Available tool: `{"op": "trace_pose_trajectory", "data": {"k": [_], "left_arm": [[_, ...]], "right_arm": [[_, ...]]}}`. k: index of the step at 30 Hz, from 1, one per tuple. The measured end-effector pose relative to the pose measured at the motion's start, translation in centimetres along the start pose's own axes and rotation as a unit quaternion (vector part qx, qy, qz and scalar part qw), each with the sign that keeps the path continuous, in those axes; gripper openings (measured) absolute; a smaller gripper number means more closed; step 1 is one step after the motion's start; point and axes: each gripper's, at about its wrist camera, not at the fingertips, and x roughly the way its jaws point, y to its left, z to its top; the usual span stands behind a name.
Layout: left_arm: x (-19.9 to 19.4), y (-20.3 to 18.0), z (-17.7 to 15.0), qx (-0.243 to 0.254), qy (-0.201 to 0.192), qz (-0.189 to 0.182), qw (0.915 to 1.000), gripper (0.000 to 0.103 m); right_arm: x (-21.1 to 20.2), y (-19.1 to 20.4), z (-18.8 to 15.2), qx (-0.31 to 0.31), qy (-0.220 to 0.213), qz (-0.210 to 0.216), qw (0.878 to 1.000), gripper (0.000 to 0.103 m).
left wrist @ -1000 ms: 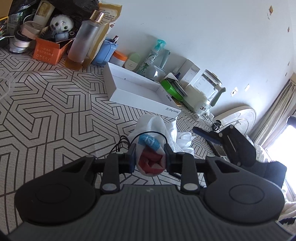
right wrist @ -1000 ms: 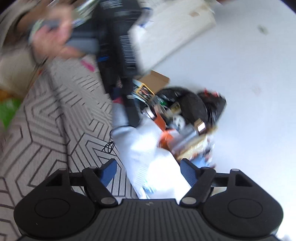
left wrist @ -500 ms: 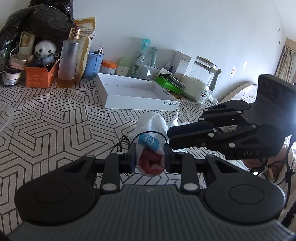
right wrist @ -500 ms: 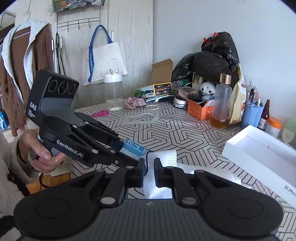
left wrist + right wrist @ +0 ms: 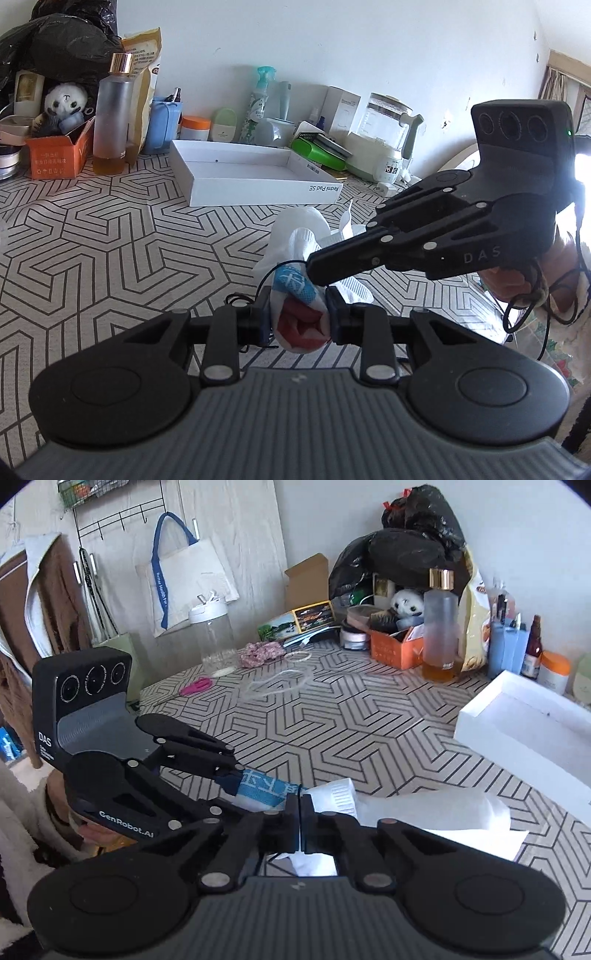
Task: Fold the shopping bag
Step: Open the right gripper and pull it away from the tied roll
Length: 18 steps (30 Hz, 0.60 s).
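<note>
The shopping bag is white with a blue and red print, bunched up over the patterned table. My left gripper is shut on its rolled end, where the red and blue print shows between the jaws. My right gripper is shut, its jaws pressed together at the black cord loop by the bag's blue print. In the left wrist view the right gripper reaches in from the right, its tip against the blue patch. In the right wrist view the bag trails to the right on the table, and the left gripper holds the blue end.
A white box lid lies behind the bag. Bottles, an orange box, a kettle and black rubbish bags line the wall. Pink scissors and a clear jar stand at the table's far side.
My right gripper swung in from a blurred sweep, came to the bag beside the left gripper and closed fully at the cord. My left gripper kept its hold on the rolled end.
</note>
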Motion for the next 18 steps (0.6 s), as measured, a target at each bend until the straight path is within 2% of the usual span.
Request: {"op": "trace_pose_trajectory", "data": {"k": [4, 9, 10, 13, 16, 18], "left_arm": [[0.0, 0.1, -0.1, -0.001, -0.002, -0.005, 1.0000, 0.028], [0.5, -0.2, -0.2, 0.005, 0.000, -0.012, 0.9999, 0.028], [0.6, -0.4, -0.2, 0.012, 0.002, -0.011, 0.9999, 0.028], [0.7, -1.0, -0.2, 0.032, 0.001, -0.015, 0.9994, 0.028], [0.4, -1.6, 0.0, 0.041, -0.009, -0.013, 0.9991, 0.028], [0.4, -1.0, 0.0, 0.026, -0.009, -0.013, 0.9995, 0.028]], "right_arm": [[0.0, -0.9, -0.4, 0.008, -0.011, -0.034, 0.999, 0.001], [0.7, -0.2, -1.1, -0.019, -0.008, -0.087, 0.996, 0.001], [0.8, -0.1, -1.1, -0.023, -0.007, -0.090, 0.996, 0.001], [1.1, -0.4, -0.3, -0.008, -0.012, -0.062, 0.998, 0.001], [1.6, -0.5, 0.3, -0.018, -0.006, -0.073, 0.997, 0.001], [2.0, -0.6, 0.6, -0.021, 0.010, -0.084, 0.996, 0.001]]}}
